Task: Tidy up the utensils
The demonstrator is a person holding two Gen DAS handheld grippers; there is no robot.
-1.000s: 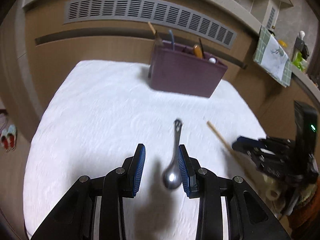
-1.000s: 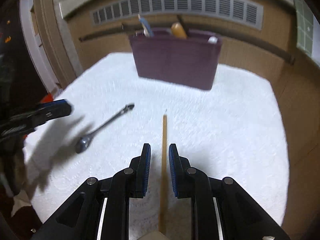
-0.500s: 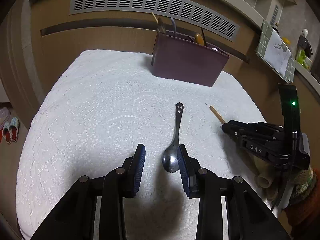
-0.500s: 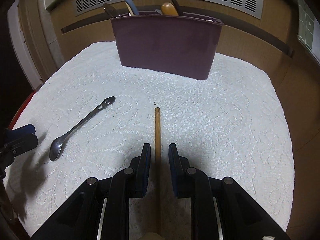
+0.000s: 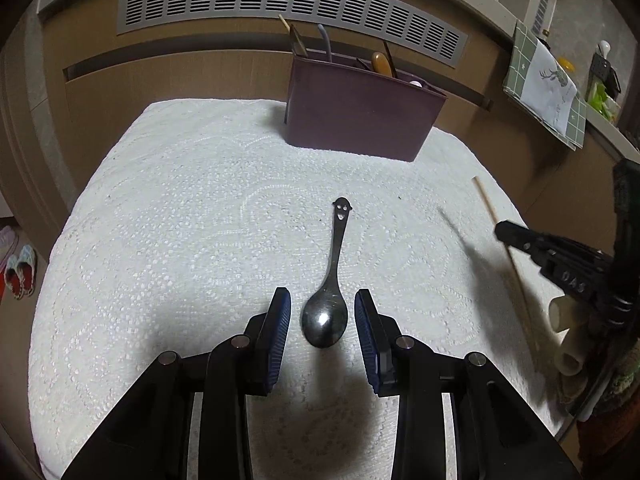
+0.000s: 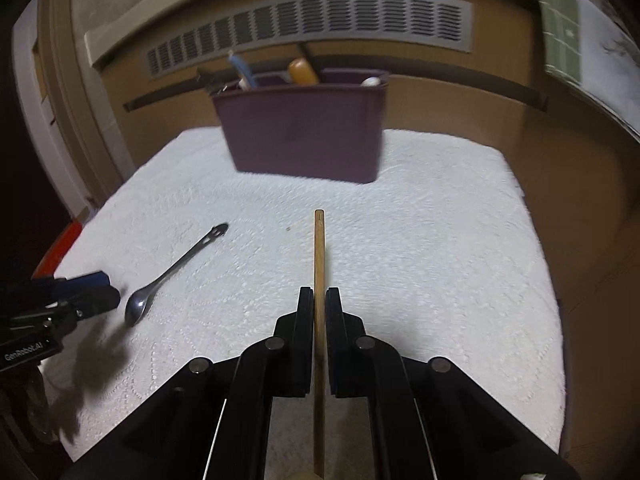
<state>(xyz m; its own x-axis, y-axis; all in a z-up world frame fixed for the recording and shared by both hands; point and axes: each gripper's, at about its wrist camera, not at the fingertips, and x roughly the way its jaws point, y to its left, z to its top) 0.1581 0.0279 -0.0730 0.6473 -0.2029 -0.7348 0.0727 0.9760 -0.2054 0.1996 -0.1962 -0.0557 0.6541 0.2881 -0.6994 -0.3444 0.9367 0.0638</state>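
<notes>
We're clamping the right gripper (image 6: 319, 300) fingers, just closing, on the wooden stick (image 6: 319, 256) for the purple caddy (image 6: 304, 132), while the left gripper (image 5: 322, 320) is straddling the spoon (image 5: 326, 312) bowl, fingers apart, gripping nothing.

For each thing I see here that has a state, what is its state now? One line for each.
Left gripper: open, its pads on either side of the spoon bowl, not pressing it.
Right gripper: jaws just closed, shut on the wooden stick.
Spoon: lying flat on the white cloth, not held.
Wooden stick: held, its far end raised off the cloth.
Purple holder: upright at the far edge, several utensils standing inside.
</notes>
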